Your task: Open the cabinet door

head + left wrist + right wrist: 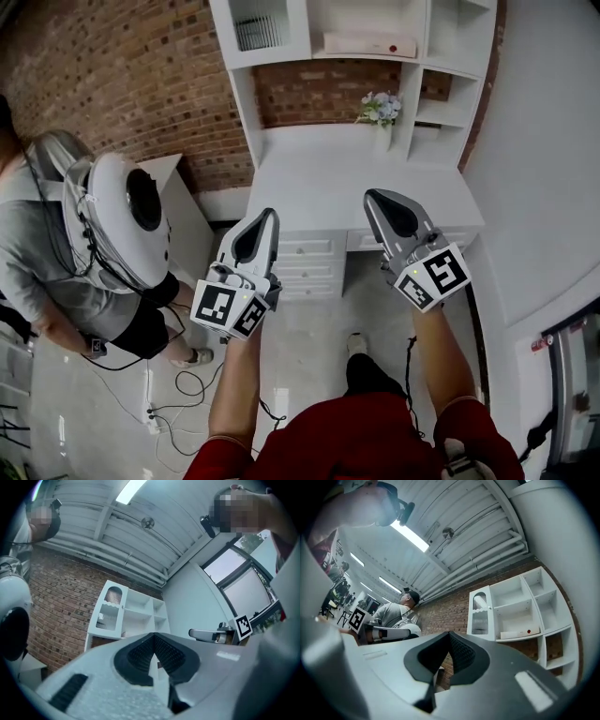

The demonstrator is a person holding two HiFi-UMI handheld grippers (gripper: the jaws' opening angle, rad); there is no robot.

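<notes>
Big white wooden shelf unit [246, 122] on the white bench [347, 178]; its arched slatted white cabinet door [258, 28] sits top-left, looks shut. Left hand-held gripper [267, 217] and right hand-held gripper [375, 199]: both closed, empty, well short. I'd open one before reaching in.

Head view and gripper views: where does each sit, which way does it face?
Head view: head-mounted, steeply down onto desk unit; left hand-held gripper, right hand-held gripper, forearms show.
Left gripper view: on left hand-held gripper, tilted up at shelves; shut jaws show.
Right gripper view: likewise, on right hand-held gripper.
Shared: slatted cabinet door.
</notes>
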